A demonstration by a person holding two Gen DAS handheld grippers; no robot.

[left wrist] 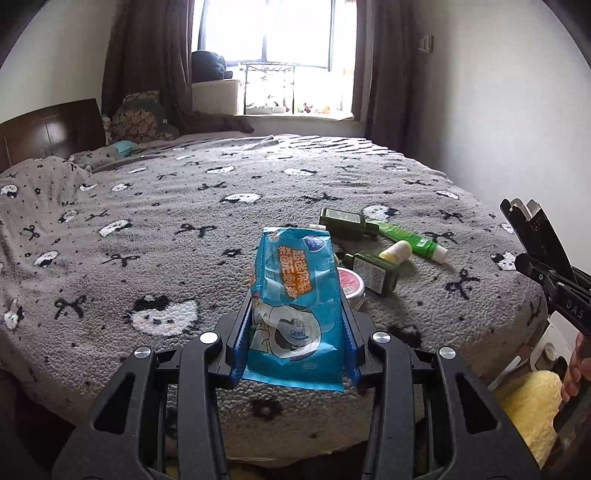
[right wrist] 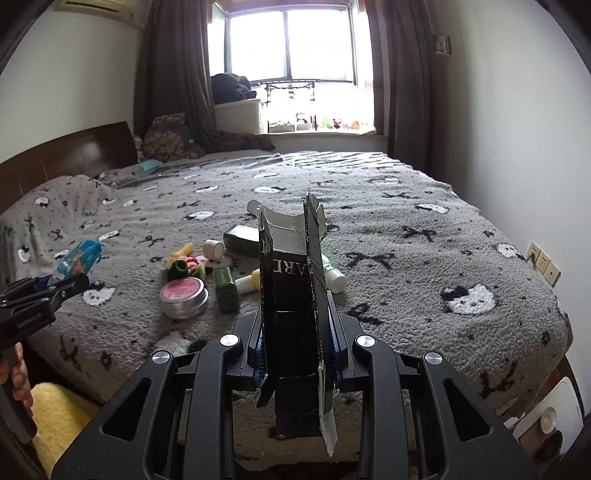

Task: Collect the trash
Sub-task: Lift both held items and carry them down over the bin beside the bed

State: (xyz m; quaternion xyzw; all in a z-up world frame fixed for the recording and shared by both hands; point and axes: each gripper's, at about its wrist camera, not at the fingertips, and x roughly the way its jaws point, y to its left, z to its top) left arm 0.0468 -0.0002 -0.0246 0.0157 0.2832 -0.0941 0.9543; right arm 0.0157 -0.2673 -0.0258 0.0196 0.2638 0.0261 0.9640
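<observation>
Already both grippers are loaded. Nearest in the left wrist view, the left gripper [left wrist: 295,343] pinches a blue wet-wipe packet [left wrist: 295,306] between its blue pads, the crumpled packet standing upright above the near edge of the bed [left wrist: 184,229]. In the right wrist view, the right gripper [right wrist: 297,354] is clamped tight on a flattened black carton [right wrist: 291,314], its torn flaps pointing up and a white strip hanging from its near end. So two pieces of trash are in hand, but neither has reached a bin; no bin can be made out for certain in either view.

Just beyond the held things, a cluster lies on the grey patterned blanket: a round pink-lidded tin [right wrist: 183,297], two dark green bottles [left wrist: 375,271], a bright green tube [left wrist: 406,238] with a white cap, a small yellow-white bottle [left wrist: 396,252] and some small colourful bits to the tin's far left. Which of these count as trash I cannot tell; if any do, they are left to gather.

Farther off, pillows rest by the wooden headboard [left wrist: 51,129] at far left, and the curtained window [left wrist: 266,33] closes the scene.

By my reckoning the task is under way: pick-up done for two items, disposal pending.
</observation>
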